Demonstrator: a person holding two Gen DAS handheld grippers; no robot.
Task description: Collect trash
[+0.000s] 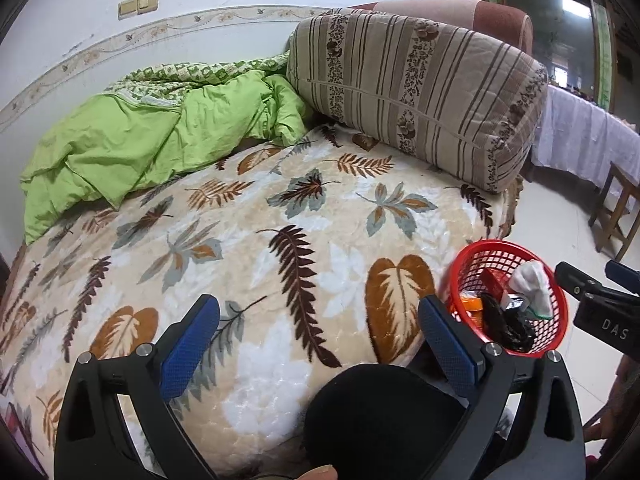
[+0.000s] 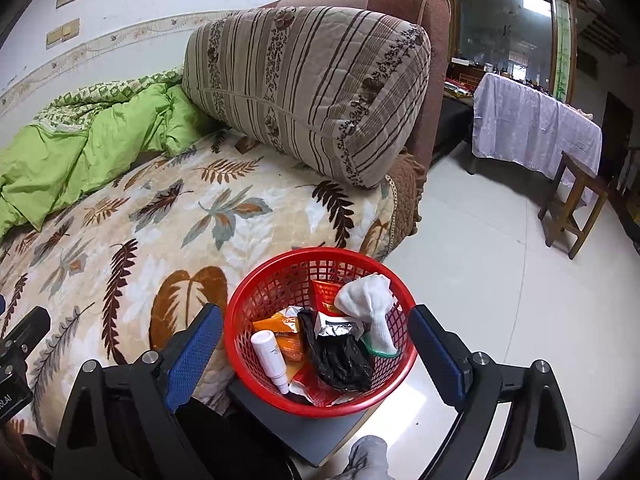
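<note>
One red mesh basket (image 2: 320, 336), heaped with trash (image 2: 336, 356).

Basket (image 2: 320, 360) sits on a low board (image 2: 304, 432) beside the bed (image 2: 168, 240), at its right edge. In it: sock (image 2: 370, 312), bag (image 2: 336, 356), bottle (image 2: 270, 356), wrappers (image 2: 288, 340). Pillow (image 2: 312, 88) lies at bed's far end, quilt (image 2: 80, 148) left of it. Table (image 2: 532, 124) and stool (image 2: 576, 204) stand far right.

Ahead of you the leaf-print blanket (image 1: 248, 216) lies broad and bare, so a gripper can sweep across it freely. At the back, the rumpled green quilt (image 1: 132, 140) and the big striped cushion (image 1: 408, 92) block the way to the wall. On your right, the red basket (image 2: 320, 268) sits just off the bed's edge, already heaped with wrappers, with open tiled floor (image 2: 500, 280) beyond it up to the wooden stool (image 2: 572, 200).
</note>
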